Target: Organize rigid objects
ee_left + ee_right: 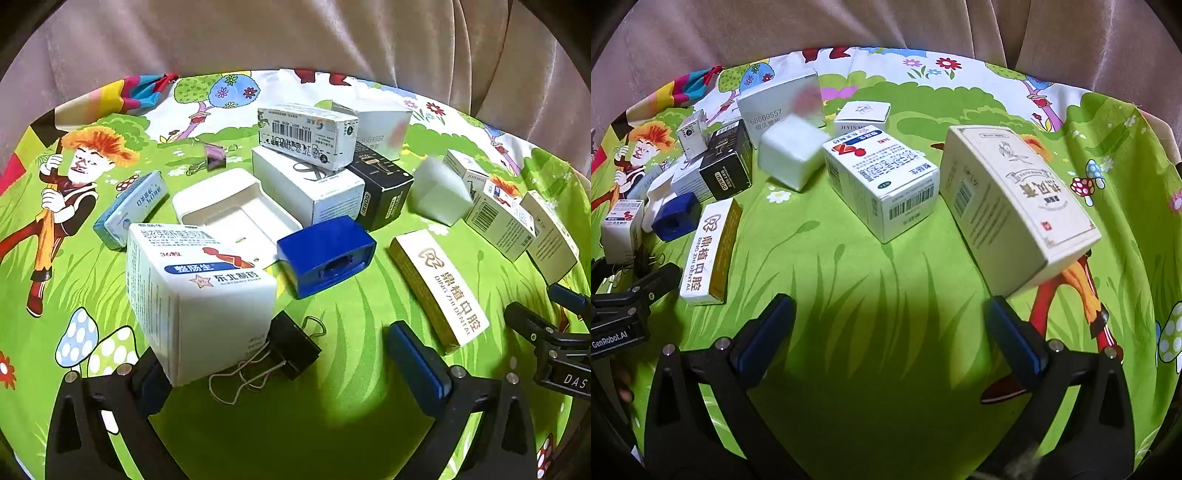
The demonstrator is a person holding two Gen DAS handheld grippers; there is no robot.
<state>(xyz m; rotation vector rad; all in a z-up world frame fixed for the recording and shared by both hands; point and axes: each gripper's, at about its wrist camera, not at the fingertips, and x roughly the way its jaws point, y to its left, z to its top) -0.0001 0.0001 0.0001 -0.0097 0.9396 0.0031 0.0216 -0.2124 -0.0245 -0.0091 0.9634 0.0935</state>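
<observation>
L gripper (291, 354) wide open, R gripper (890, 325) too, both empty

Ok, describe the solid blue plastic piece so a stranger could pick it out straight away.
Start at the green cartoon cloth and find the cluster of boxes at its middle. At the cluster's near edge, touching the open white tray and in front of the black box, sits the blue plastic block. It alone is plain glossy blue, with a slot in its face.

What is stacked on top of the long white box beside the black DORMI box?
A white barcoded carton lies across the far end of the long white box, next to the black DORMI box. It covers part of the print on that box's top; whether anything sits between them cannot be seen.
</observation>
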